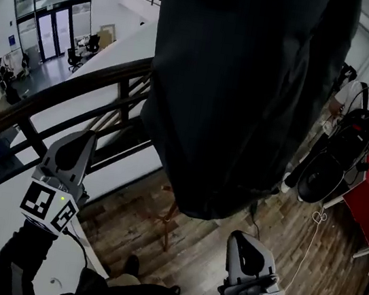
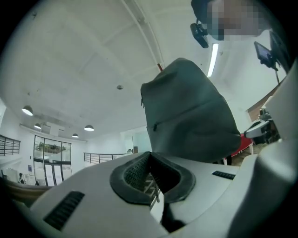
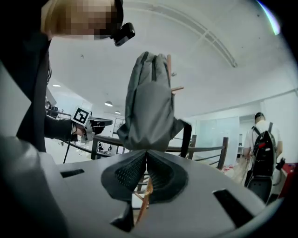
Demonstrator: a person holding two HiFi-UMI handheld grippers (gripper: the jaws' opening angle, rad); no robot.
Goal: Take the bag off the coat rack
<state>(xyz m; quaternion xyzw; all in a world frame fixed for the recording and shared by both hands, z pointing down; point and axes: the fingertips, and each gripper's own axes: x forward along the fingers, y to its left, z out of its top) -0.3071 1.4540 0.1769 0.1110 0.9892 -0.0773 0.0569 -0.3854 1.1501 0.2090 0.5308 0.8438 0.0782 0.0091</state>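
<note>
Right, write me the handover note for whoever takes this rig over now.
Grippers: left tongs shut and empty; right tongs shut and empty. Neither touches the backpack.
Things: the grey backpack hangs on the wooden coat rack, in front of both tongs.
Done: nothing yet; the backpack is not off the rack.
Left: open the tongs, grip the backpack, lift it clear of the coat rack.
</note>
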